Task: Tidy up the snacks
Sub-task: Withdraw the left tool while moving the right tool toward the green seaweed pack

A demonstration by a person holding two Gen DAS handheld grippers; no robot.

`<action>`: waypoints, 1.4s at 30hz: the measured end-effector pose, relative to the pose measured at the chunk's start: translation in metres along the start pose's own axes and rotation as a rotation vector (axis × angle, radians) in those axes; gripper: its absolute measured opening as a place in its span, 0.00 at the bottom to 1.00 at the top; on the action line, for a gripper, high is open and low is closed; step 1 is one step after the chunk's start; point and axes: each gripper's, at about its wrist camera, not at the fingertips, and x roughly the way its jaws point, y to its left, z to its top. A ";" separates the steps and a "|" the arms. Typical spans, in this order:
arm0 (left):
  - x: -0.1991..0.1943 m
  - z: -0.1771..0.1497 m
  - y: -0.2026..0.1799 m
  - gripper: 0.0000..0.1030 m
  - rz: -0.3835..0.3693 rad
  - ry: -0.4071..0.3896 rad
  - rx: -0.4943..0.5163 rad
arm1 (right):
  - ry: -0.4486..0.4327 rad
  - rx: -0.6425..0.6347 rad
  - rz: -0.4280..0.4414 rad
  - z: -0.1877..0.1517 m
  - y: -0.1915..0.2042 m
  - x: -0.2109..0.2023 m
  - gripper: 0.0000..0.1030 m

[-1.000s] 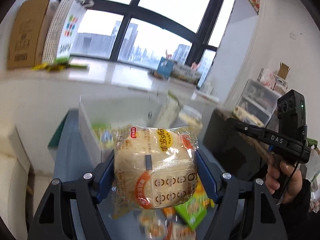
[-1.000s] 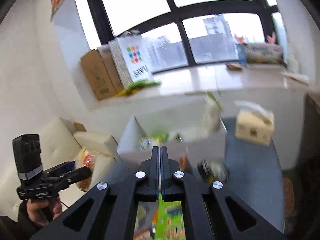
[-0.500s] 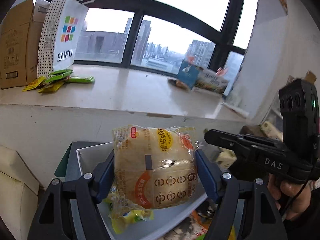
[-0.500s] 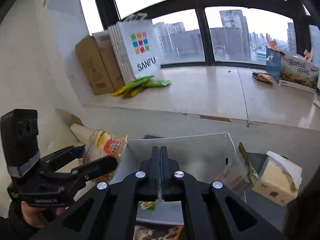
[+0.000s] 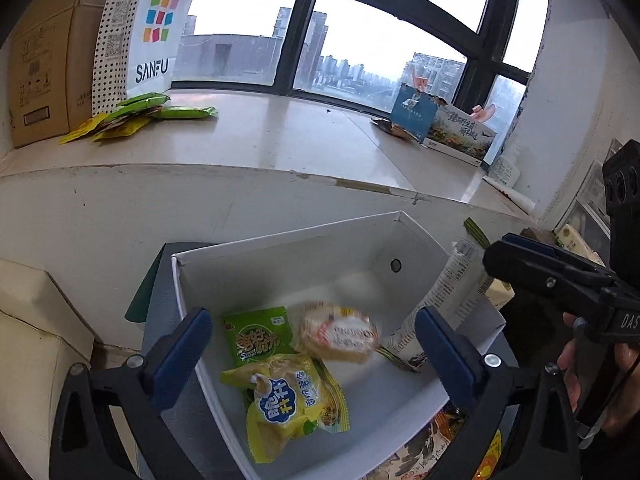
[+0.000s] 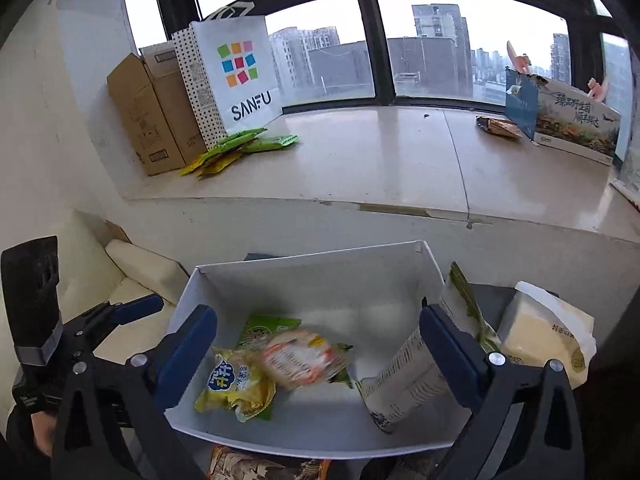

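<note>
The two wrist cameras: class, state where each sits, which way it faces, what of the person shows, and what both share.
Left wrist: on the left gripper, jaws opening, angled down into the white cardboard box; right hand shows.
Right wrist: on the right gripper, jaws opening, facing the same box; left hand shows.
Shared: the box, blurred round bread packet, yellow crisp bag, windowsill.

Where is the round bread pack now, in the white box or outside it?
In the box. The bread pack appears blurred inside its walls, above the green and yellow packs, clear of the left tool's opening jaws.
</note>
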 end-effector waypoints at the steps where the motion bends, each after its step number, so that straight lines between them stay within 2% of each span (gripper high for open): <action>1: -0.004 -0.002 -0.002 1.00 0.008 -0.002 0.017 | -0.014 0.007 0.007 -0.004 -0.001 -0.007 1.00; 6: -0.034 -0.017 -0.007 1.00 0.041 -0.035 0.067 | -0.084 -0.012 0.037 -0.042 0.009 -0.055 1.00; 9: -0.059 -0.037 -0.009 1.00 0.018 -0.051 0.086 | -0.102 -0.057 0.040 -0.079 0.022 -0.081 1.00; 13: -0.093 -0.067 -0.015 1.00 0.014 -0.074 0.121 | -0.087 -0.094 0.050 -0.126 0.034 -0.103 1.00; 17: -0.121 -0.100 -0.016 1.00 -0.019 -0.074 0.118 | -0.039 -0.097 0.028 -0.172 0.043 -0.117 1.00; 20: -0.137 -0.124 -0.018 1.00 -0.011 -0.072 0.116 | -0.004 -0.110 0.000 -0.204 0.051 -0.122 1.00; 27: -0.160 -0.167 -0.026 1.00 -0.005 -0.051 0.135 | 0.096 -0.134 -0.037 -0.246 0.062 -0.105 1.00; 34: -0.168 -0.187 -0.026 1.00 0.006 -0.024 0.160 | 0.220 -0.133 -0.050 -0.255 0.058 -0.057 1.00; 42: -0.158 -0.206 -0.026 1.00 -0.011 0.031 0.152 | 0.301 -0.172 -0.074 -0.267 0.057 -0.022 1.00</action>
